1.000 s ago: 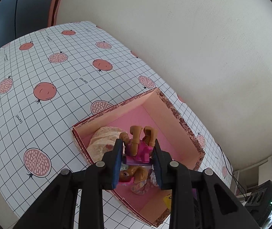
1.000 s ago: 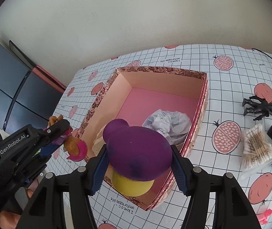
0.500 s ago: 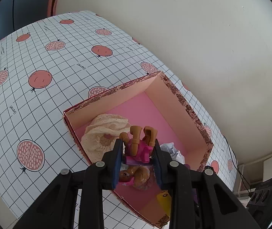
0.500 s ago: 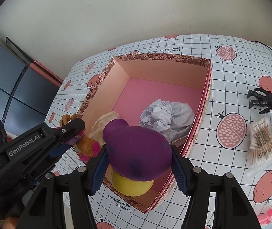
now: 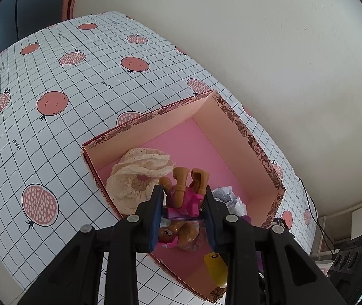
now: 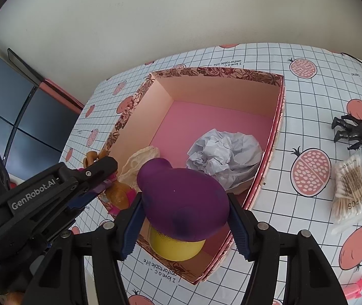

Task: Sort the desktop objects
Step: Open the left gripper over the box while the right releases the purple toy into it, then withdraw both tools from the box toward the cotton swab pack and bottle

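Left wrist view: left tool (image 5: 183, 203) clamped on a toy puppy figure (image 5: 184, 193) above the pink box (image 5: 231, 137), cream lace cloth (image 5: 135, 178) just left of it; right wrist view: right tool (image 6: 184, 218) clamped on a purple-and-yellow toy (image 6: 181, 203) over the box's near corner, crumpled paper (image 6: 225, 152) just ahead.

Both wrist views close above box (image 5: 244, 127), downward

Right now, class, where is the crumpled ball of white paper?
The crumpled paper ball lies on the pink box's floor by its right wall in the right wrist view, just beyond the purple and yellow toy.
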`<state>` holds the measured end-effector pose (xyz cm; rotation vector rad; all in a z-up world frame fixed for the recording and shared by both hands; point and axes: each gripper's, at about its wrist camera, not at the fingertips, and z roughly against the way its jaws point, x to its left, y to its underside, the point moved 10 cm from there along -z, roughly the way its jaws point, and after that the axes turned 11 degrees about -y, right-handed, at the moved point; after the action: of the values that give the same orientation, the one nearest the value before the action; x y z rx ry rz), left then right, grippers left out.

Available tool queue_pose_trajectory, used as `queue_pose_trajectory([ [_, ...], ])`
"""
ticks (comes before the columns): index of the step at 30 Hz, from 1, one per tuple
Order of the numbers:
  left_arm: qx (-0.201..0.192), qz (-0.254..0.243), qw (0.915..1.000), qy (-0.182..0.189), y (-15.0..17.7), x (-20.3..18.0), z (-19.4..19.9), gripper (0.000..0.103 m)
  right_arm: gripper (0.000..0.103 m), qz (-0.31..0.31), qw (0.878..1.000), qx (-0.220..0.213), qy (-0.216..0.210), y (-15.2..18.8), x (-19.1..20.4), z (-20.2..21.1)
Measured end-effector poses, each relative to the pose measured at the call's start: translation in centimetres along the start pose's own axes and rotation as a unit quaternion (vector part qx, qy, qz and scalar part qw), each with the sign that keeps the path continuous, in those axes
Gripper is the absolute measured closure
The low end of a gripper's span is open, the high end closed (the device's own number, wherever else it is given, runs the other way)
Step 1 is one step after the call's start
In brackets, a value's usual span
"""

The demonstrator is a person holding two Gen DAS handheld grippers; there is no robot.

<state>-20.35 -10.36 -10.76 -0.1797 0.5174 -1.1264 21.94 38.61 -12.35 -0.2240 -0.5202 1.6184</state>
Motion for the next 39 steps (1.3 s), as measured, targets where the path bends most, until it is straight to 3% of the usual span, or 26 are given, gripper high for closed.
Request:
queue_pose_trajectory([
  [4,0.002,-0.004,1.0000,-0.004,0.1,-0.1,-0.1,0.071,0.037,0.000,1.000,0.001,0.001,0.0,0.0,0.0],
  [8,0.002,-0.006,1.0000,-0.002,0.1,-0.3,0.0,0.057,0.035,-0.007,1.000,-0.001,-0.004,0.0,-0.1,-0.1],
  [21,-0.002,-0.010,0.9999,-0.008,-0.1,-0.3,0.3,0.057,0.035,-0.008,1.000,-0.005,-0.003,-0.2,-0.1,0.6],
  [25,-0.007,-0.010,0.9999,-0.011,-0.2,-0.3,0.6,0.049,0.035,-0.007,1.000,-0.009,-0.002,-0.2,-0.1,1.1],
  [34,-0.015,-0.007,0.9996,-0.024,-0.2,-0.4,1.1,0.047,0.035,-0.017,1.000,-0.020,0.002,-0.8,-1.2,3.0],
  [39,-0.014,-0.006,0.9996,-0.022,0.1,-0.9,1.4,0.047,0.028,-0.028,0.999,-0.031,0.011,-1.3,-2.4,4.7],
])
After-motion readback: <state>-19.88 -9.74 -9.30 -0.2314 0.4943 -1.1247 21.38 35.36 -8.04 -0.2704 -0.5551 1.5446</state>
